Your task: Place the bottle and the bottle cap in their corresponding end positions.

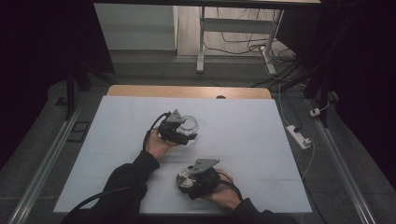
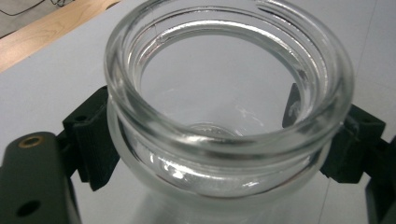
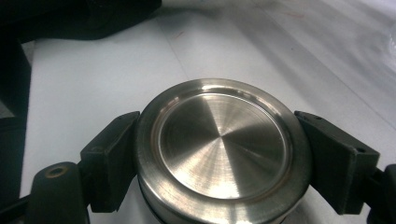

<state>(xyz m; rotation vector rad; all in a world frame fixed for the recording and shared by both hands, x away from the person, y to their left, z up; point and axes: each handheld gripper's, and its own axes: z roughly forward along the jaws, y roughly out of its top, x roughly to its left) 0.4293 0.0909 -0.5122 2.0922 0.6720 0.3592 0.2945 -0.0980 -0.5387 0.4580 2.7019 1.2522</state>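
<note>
Left gripper view: a clear glass jar (image 2: 229, 98) with an open, threaded mouth takes up the middle of the frame, and the left tool (image 2: 229, 140) is clamped on its neck, one black pad pressing at the left of the frame and one at the right. White counter (image 2: 56, 84) shows behind and through the glass.

In the right gripper view a round brushed-metal lid (image 3: 222, 149) sits in the lower centre, squeezed on both sides by the right tool (image 3: 219, 158), with the white surface just beneath it.

In the high view the jar (image 1: 188, 126) is near the centre of the frame with the left tool (image 1: 180, 132) on it, and the lid (image 1: 186, 178) lies below it, toward the lower centre, in the right tool (image 1: 191, 181); the two are well apart. Dark sleeves (image 1: 126, 182) enter from the bottom edge. A wooden strip (image 1: 187, 91) borders the white sheet at its far side, and a power strip (image 1: 299, 136) lies on the floor at the right.
</note>
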